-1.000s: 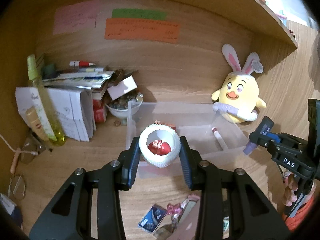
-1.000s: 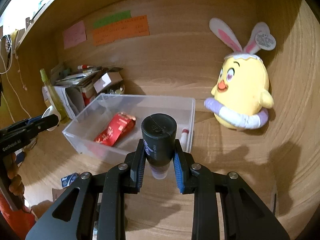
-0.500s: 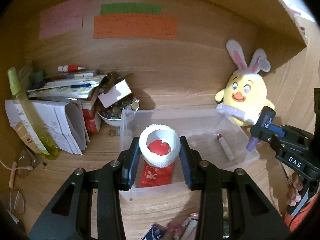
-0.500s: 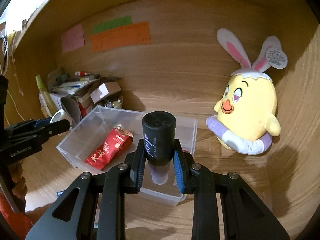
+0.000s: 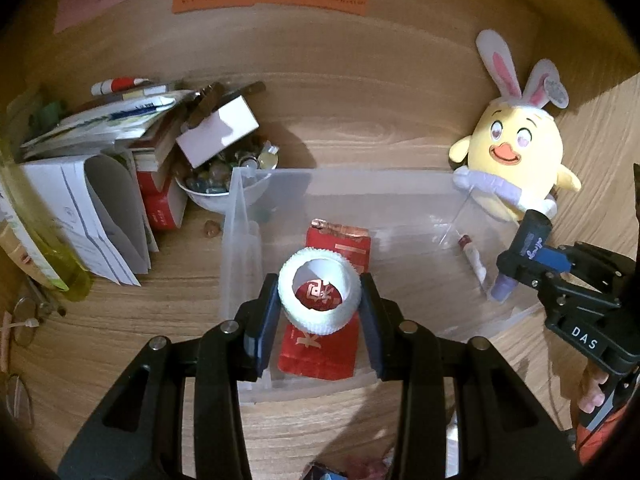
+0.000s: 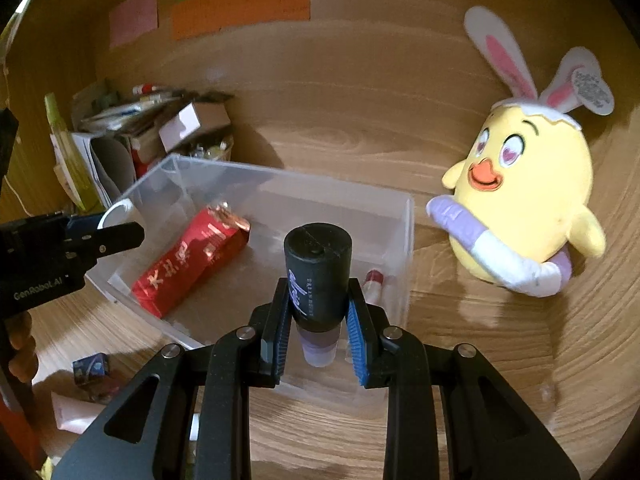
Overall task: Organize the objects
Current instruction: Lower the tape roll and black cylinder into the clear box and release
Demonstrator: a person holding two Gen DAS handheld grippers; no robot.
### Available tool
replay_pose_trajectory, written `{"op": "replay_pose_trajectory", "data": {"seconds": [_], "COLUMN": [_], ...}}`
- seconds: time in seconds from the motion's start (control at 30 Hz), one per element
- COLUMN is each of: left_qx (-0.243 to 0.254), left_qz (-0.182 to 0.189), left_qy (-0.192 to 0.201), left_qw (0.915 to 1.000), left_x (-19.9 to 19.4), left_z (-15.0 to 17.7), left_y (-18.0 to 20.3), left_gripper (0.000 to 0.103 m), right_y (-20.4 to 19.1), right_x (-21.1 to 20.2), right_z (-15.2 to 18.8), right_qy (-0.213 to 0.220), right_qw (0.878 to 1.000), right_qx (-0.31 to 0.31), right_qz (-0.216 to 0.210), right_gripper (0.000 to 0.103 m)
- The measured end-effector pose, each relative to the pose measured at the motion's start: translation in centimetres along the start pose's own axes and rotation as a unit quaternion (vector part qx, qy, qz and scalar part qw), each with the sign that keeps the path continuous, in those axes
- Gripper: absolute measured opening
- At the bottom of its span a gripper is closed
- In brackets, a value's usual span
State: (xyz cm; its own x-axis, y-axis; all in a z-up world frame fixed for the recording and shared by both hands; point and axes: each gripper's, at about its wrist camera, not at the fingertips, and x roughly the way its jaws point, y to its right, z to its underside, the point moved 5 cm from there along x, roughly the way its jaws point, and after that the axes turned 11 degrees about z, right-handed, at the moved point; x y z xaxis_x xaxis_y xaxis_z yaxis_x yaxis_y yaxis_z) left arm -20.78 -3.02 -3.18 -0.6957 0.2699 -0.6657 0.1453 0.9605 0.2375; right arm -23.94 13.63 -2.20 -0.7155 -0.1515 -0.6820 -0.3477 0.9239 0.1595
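Observation:
My left gripper [image 5: 319,304] is shut on a white ribbed cap [image 5: 319,300] and holds it over the near end of the clear plastic bin [image 5: 236,240]. A red packet [image 5: 328,320] and a small tube [image 5: 474,256] lie in the bin. My right gripper [image 6: 318,320] is shut on a dark-capped bottle [image 6: 318,276] with a pale purple base, held upright over the bin's right end [image 6: 410,240]. The right gripper also shows in the left wrist view [image 5: 520,268] and the left gripper in the right wrist view [image 6: 120,232].
A yellow chick plush with bunny ears [image 5: 516,152] sits right of the bin. A bowl of small items [image 5: 216,188], papers and boxes [image 5: 100,184] and a yellow-green bottle [image 5: 36,248] crowd the left. Small packets [image 6: 90,368] lie on the desk in front.
Both grippers moved forward over the bin with their objects still held. The bin now lies below both grippers.

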Motion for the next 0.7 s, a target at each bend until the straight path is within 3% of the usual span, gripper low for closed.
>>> {"op": "replay_pose_trajectory", "data": {"seconds": [0.33,0.57,0.7], "left_qx": [0.006,0.020,0.016], "left_qz": [-0.002,-0.006,0.000], "left_qy": [-0.013,-0.015,-0.012], "left_qw": [0.9999,0.9997,0.9998], "left_x": [1.0,0.8,0.1], "left_z": [0.3,0.4,0.3], "left_y": [0.0,0.9,1.1], "left_gripper": [0.040,0.058,0.069], "right_y": [-0.7,-0.9,-0.6], "right_x": [1.5,0.9,0.1], "right_z": [0.3,0.3,0.2], "right_qy": [-0.023,-0.020,-0.010], "right_qw": [1.000,1.000,1.000], "right_qx": [-0.001,-0.006,0.000], "right_qz": [-0.021,-0.023,-0.024], "right_gripper": [0.023,0.025,0.040]}}
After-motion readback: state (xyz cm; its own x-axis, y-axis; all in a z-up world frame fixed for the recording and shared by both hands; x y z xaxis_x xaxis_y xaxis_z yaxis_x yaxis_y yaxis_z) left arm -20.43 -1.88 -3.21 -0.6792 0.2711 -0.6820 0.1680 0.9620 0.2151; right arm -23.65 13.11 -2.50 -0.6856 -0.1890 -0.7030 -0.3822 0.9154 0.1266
